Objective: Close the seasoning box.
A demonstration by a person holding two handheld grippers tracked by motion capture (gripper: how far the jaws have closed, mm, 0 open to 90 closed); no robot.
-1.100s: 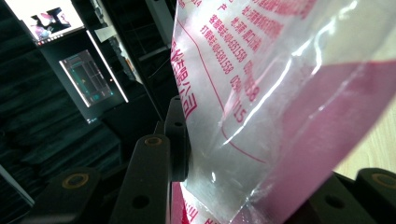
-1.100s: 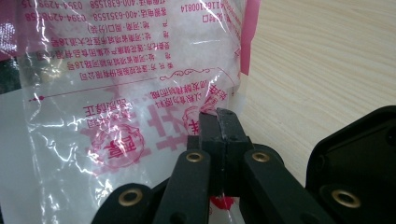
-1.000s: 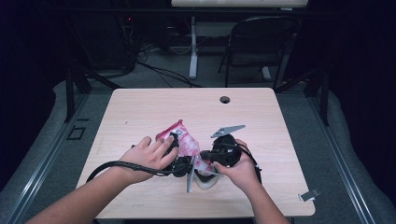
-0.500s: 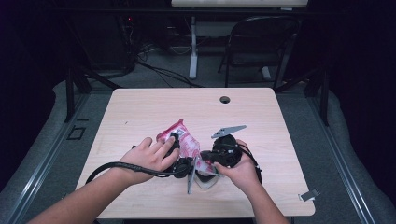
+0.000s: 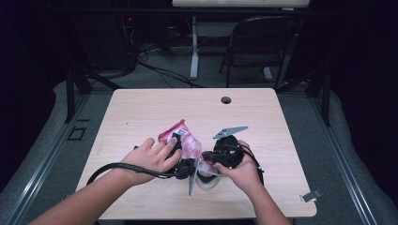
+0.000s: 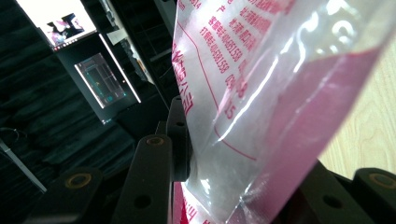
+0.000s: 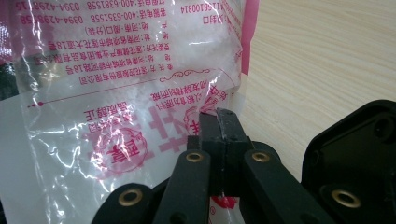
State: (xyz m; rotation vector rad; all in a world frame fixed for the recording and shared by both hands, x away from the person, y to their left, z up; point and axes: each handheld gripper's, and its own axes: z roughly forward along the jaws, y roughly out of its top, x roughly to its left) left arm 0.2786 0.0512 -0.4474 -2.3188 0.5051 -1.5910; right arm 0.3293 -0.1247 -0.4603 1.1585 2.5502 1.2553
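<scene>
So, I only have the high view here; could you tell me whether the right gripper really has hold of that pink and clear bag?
Observer: Yes. In the right gripper view the right gripper is shut, pinching the bag by its lower edge.
Operator: Thank you. And the left one?
Observer: In the left gripper view the bag runs between the jaws of the left gripper, with one jaw against the film.
Operator: Can you see what is inside?
Observer: The right gripper view shows something white behind the clear panel, under red print.
</scene>
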